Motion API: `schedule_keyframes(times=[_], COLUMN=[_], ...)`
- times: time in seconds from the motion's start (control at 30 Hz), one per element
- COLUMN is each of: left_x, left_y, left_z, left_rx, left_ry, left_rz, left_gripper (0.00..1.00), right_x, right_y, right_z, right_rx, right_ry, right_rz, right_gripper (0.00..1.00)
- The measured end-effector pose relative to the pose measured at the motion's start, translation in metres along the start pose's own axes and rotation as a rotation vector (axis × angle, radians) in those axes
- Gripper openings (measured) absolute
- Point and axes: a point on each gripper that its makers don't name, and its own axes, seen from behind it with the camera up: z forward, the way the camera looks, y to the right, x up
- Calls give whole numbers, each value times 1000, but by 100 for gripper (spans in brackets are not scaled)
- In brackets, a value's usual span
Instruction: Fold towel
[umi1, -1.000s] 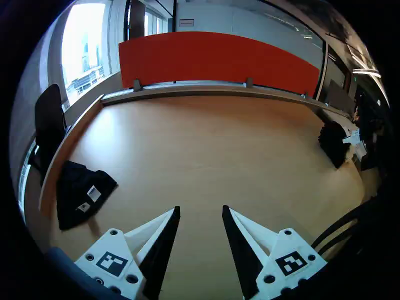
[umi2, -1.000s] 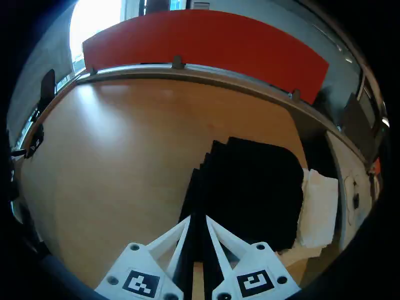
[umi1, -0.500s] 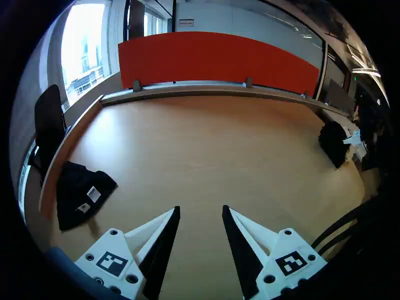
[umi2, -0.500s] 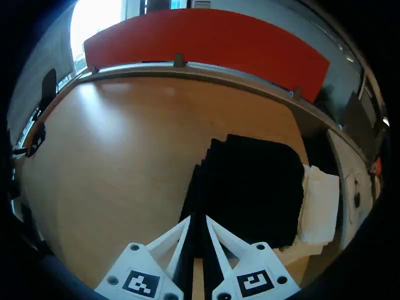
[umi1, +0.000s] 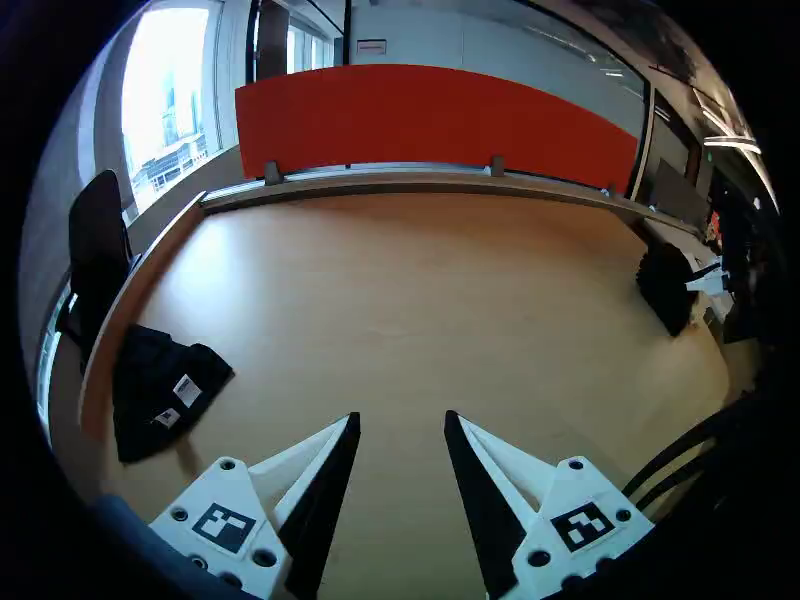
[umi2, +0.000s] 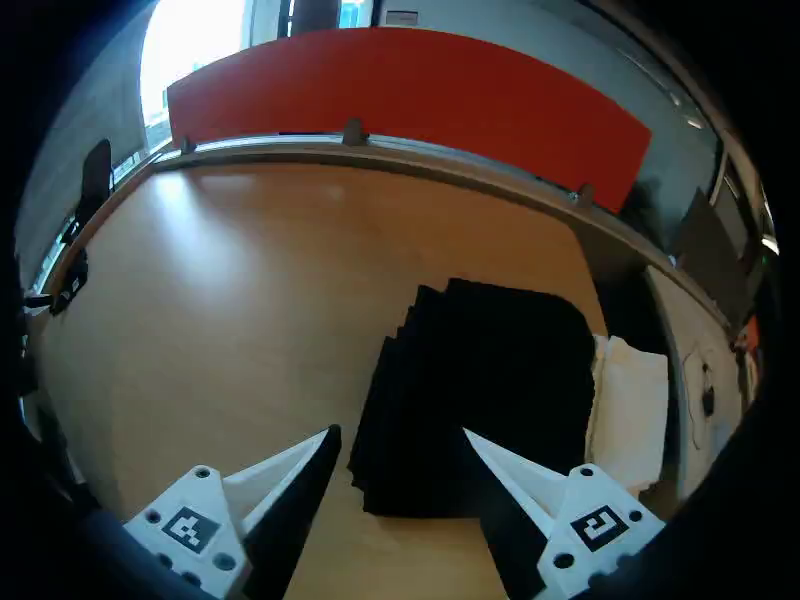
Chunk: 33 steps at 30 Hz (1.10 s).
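Two white tags (umi1: 187, 389) on dark cloth (umi1: 140, 370) — print seemingly illegible.

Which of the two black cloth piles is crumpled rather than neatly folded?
The black cloth with white tags, by the left edge of the table in the left gripper view. The other black stack, before the right tongs, lies in flat layers.

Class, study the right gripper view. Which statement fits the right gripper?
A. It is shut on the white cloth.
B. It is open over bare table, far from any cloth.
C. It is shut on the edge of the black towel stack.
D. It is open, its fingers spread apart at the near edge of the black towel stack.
D: the right gripper has its fingers spread wide and clamps nothing, with the black towel stack lying between and ahead of them.
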Motion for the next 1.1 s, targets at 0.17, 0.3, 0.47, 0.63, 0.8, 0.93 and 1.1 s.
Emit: schedule_keyframes(times=[0.17, 0.3, 0.47, 0.63, 0.8, 0.93, 1.1], left_x=[2, 3, 6, 10, 14, 16, 19], left_y=[1, 2, 2, 1, 1, 2, 2], left_z=[1, 1, 2, 3, 4, 4, 6], left_rx=[-3, -6, -7, -7, -8, -8, -9], left_ry=[2, 4, 7, 12, 19, 22, 23], left_rz=[0, 1, 3, 4, 2, 7, 12], left_gripper=[61, 61, 61, 61, 61, 61, 61], right_x=[1, 1, 4, 12, 21, 28, 33], right_y=[2, 3, 6, 7, 9, 16, 26], right_z=[-3, -6, -10, -16, -21, -24, -27], right_rx=[-14, -19, -36, -58, -87, -131, -207], right_ry=[14, 24, 43, 88, 143, 187, 228], right_rz=[20, 35, 56, 89, 137, 177, 207], right_gripper=[100, 100, 100, 100, 100, 100, 100])
